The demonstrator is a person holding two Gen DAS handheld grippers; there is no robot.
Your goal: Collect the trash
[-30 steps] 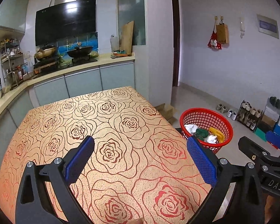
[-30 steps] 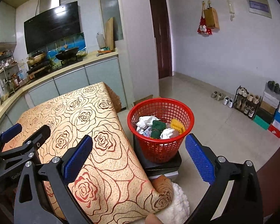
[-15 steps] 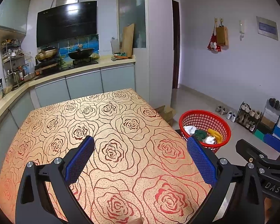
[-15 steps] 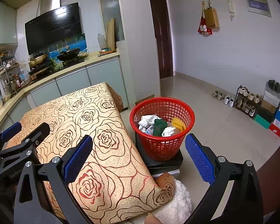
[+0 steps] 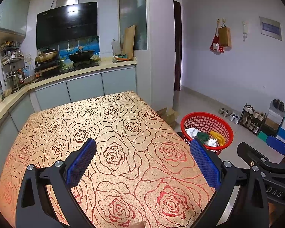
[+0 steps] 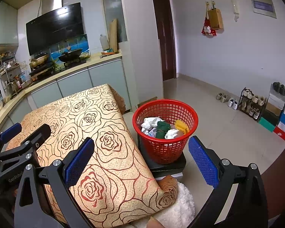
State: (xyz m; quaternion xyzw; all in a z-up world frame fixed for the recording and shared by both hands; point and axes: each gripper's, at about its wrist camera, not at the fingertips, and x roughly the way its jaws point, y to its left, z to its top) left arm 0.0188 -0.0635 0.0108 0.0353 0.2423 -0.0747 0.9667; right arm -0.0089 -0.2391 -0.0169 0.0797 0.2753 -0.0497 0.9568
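1. Left claw (image 5: 142, 163): pads spread wide, nothing between them, held above the bench (image 5: 108, 133).
2. Right claw (image 6: 141, 159): pads also wide apart and empty, over the bench's near right corner and the floor beside it.
3. Basket (image 6: 165, 133): red mesh, upright on a dark box (image 6: 169, 166) on the floor, just off the bench's right edge. Ahead of the right claw, slightly right of its centre line; apart from both claws. In the left view it shows (image 5: 207, 127) just past the right pad.
4. Trash (image 6: 161, 128) is in the basket: white crumpled paper, something dark green, a yellow piece. Fills the lower part, below the rim.
5. Bench top: orange cloth with rose print, nothing lying on it.
6. White fluffy item (image 6: 178, 207) beneath the cloth's near corner.
7. Room: kitchen counter (image 5: 81, 72) behind with two woks on a stove, black hood (image 5: 66, 24) above. Tiled floor, shoe rack (image 6: 250, 104) at the right wall, dark door (image 6: 164, 38).
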